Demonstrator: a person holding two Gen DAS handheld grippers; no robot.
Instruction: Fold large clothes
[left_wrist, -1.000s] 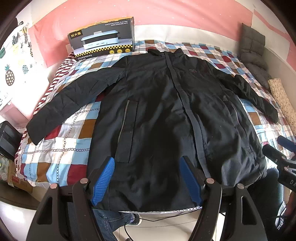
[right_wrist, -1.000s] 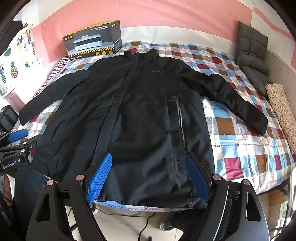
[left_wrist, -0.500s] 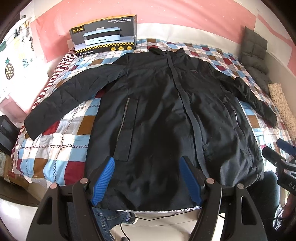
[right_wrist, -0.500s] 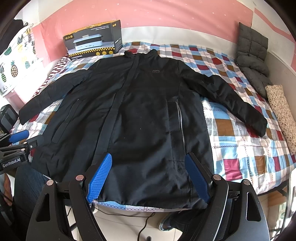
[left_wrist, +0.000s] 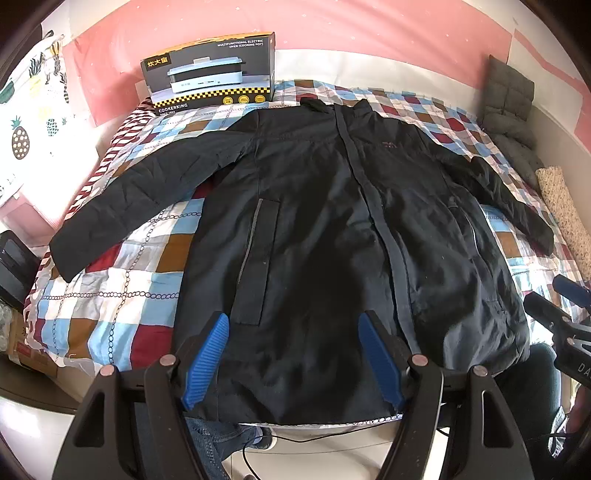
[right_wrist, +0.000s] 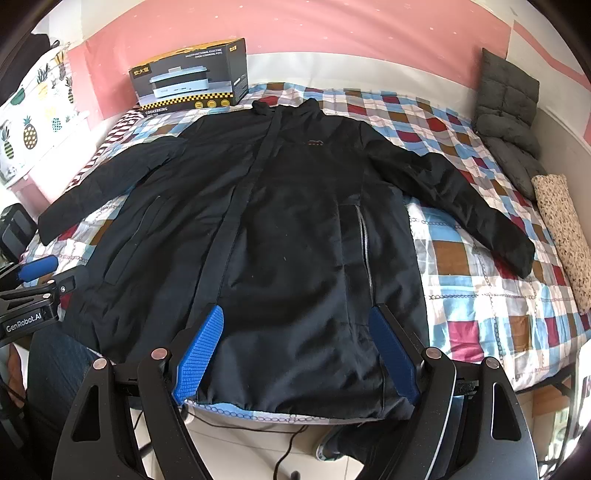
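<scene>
A black coat (left_wrist: 332, 240) lies flat, front up, on the checked quilt (left_wrist: 122, 288) of the bed, both sleeves spread out, its hem at the near edge. The left gripper (left_wrist: 291, 354) hangs above that hem with its blue fingers spread wide, grasping nothing; the right gripper (right_wrist: 295, 354) does the same. At the head of the bed stands a box (right_wrist: 188, 83) reading "COOKERKING" and "MULTIFUNCTIONAL ELECTRIC OVEN (COOKING POT)". The left tool's side, seen from the right wrist, reads "GenRobot.AI".
</scene>
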